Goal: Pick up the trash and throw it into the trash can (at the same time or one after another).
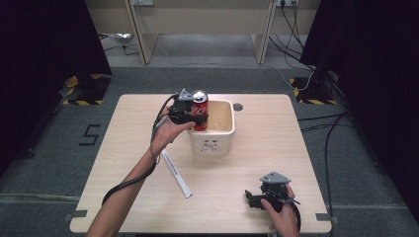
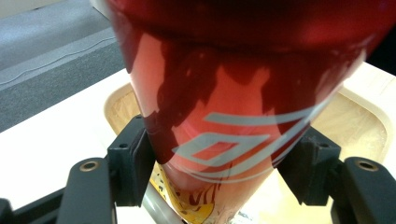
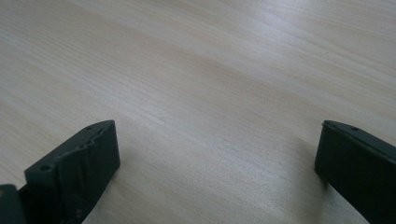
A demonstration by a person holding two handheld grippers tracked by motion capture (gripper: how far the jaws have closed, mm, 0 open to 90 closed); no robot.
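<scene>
High view: left gripper is clamped on a red drink can, both jaws pressed against its sides, holding it upright over the near-left rim of a cream plastic tub that stands at the middle of the wooden table. Left gripper view confirms the pads bearing on the can with the tub's interior behind it. Right gripper rests low at the table's near right corner, jaws spread wide with nothing between them. A white tube lies flat on the table, near the tub's left side.
</scene>
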